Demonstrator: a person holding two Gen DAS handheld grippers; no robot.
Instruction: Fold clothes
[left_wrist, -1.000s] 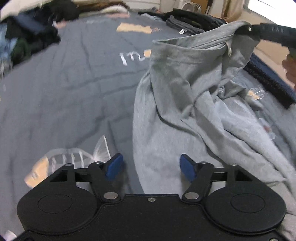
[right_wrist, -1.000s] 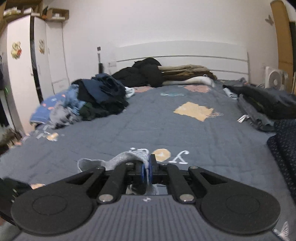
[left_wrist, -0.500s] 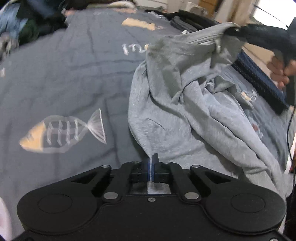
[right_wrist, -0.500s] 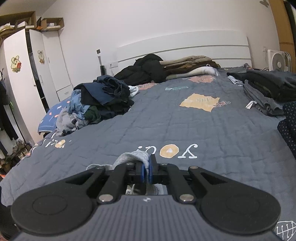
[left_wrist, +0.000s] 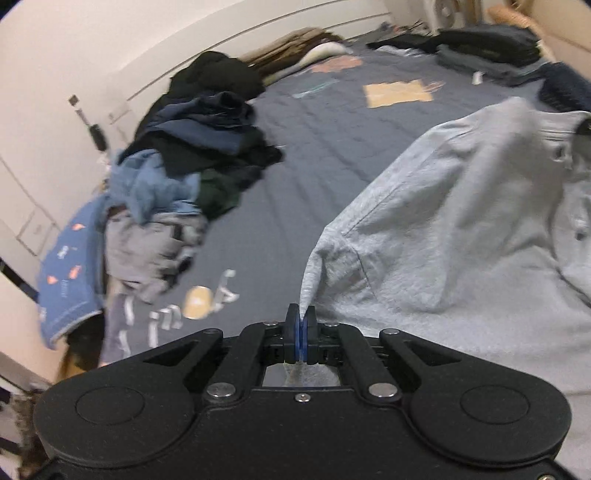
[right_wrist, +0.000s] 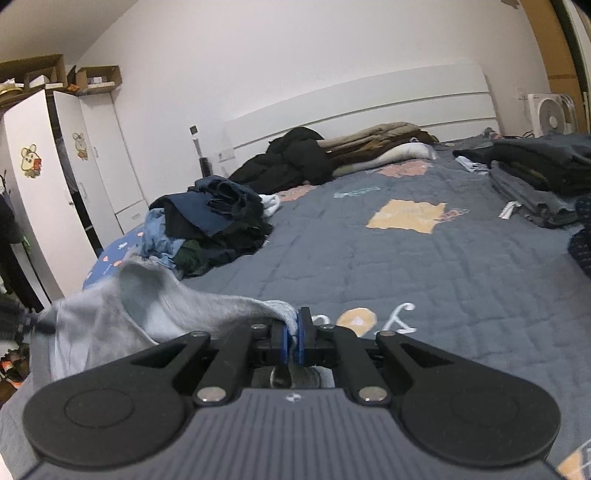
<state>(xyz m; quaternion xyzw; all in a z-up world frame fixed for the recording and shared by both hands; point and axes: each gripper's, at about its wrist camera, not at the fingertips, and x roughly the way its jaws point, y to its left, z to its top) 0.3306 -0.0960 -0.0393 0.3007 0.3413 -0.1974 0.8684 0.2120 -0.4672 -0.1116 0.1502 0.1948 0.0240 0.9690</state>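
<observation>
A light grey shirt (left_wrist: 461, 229) hangs lifted above the blue-grey bedspread (left_wrist: 314, 122), stretched between both grippers. My left gripper (left_wrist: 300, 325) is shut on a pinched edge of its fabric, which rises as a thin fold from between the blue pads. In the right wrist view my right gripper (right_wrist: 291, 338) is shut on another edge of the grey shirt (right_wrist: 155, 306), whose cloth sags away to the left. At the far right edge of the left wrist view, a dark bit of the right gripper (left_wrist: 583, 129) shows at the shirt's collar.
A heap of unfolded dark and blue clothes (left_wrist: 192, 155) lies on the bed's left side. Folded dark garments (right_wrist: 535, 177) are stacked at the far right. Coats (right_wrist: 314, 158) lie against the white headboard. White wardrobes (right_wrist: 48, 192) stand at the left, a fan (right_wrist: 550, 114) at the back right.
My left gripper closed on the shirt's edge, then rose and tilted up, lifting the fabric off the bed. The right gripper kept its grip and hardly moved; shirt cloth now spreads to its left.
</observation>
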